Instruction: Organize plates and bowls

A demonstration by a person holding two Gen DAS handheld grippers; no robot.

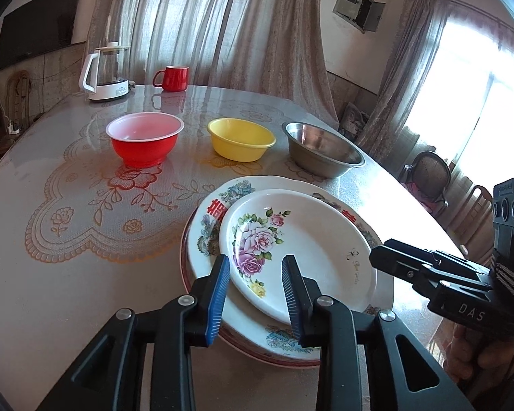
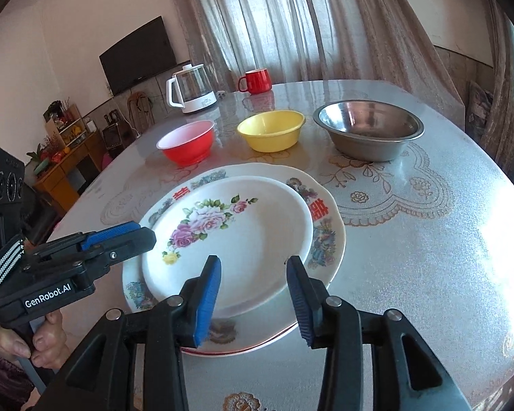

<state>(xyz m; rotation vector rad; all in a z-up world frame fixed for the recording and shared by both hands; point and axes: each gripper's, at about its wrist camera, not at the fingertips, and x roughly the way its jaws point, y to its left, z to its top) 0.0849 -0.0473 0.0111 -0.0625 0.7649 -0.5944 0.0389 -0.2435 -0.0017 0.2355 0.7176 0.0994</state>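
Observation:
A white rose-patterned plate point(image 1: 311, 239) point(image 2: 257, 226) lies on top of a larger plate with red characters point(image 1: 209, 226) point(image 2: 325, 236), and a red-rimmed plate point(image 2: 257, 346) shows beneath. My left gripper point(image 1: 256, 263) point(image 2: 147, 236) is open at the rose plate's left rim, which passes between its blue pads without being pinched. At the plate's near right rim my right gripper point(image 2: 253, 263) point(image 1: 380, 257) is open too, with nothing gripped. Behind the stack stand a red bowl point(image 1: 144, 140) point(image 2: 188, 147), a yellow bowl point(image 1: 241, 140) point(image 2: 270, 132) and a steel bowl point(image 1: 322, 150) point(image 2: 370, 133).
A white-based glass kettle point(image 1: 108, 72) point(image 2: 192, 89) and a red mug point(image 1: 174, 78) point(image 2: 257, 80) stand at the far edge of the round table point(image 1: 85, 291) point(image 2: 428, 257). Chairs and curtains surround it. A person's hand point(image 2: 44, 342) holds the left gripper's handle.

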